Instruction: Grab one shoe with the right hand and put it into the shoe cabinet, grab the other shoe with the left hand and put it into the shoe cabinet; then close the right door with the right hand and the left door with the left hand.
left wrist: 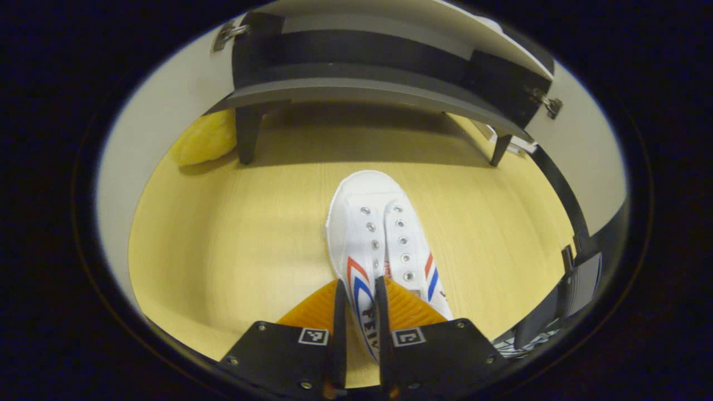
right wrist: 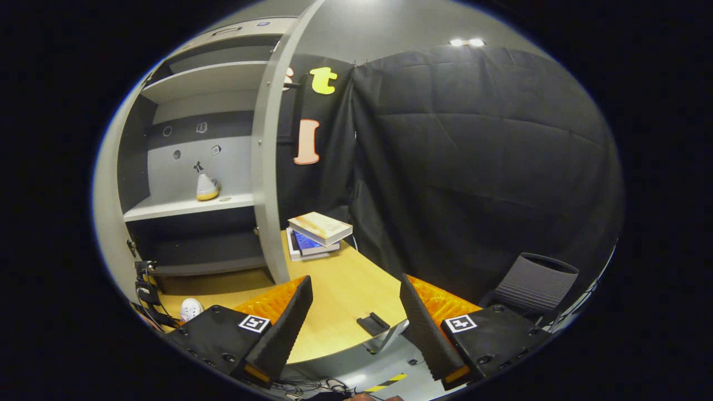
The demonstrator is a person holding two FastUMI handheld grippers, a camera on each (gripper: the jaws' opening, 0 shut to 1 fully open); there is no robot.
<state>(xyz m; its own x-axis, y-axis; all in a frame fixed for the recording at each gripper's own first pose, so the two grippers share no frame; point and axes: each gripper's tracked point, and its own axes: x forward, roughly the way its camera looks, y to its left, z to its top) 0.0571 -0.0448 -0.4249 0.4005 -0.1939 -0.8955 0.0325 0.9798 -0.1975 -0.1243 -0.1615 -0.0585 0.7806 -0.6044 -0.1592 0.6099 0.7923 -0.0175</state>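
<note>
We see the left gripper view evenly and warmly lit from above: the wooden table (left wrist: 234, 234) glows yellow, and the cabinet (left wrist: 367, 89) casts a soft shadow band on the wood beneath it. The white shoe (left wrist: 373, 223) is bright but keeps its detail, and it looks sharp. Straight edges bow strongly toward the rim, and the rim itself turns hazy. The right gripper view is dimmer; two ceiling lamps (right wrist: 465, 42) glare at the top, the dark cloth wall (right wrist: 479, 161) swallows light, and the stack of books (right wrist: 317, 234) looks slightly soft.
</note>
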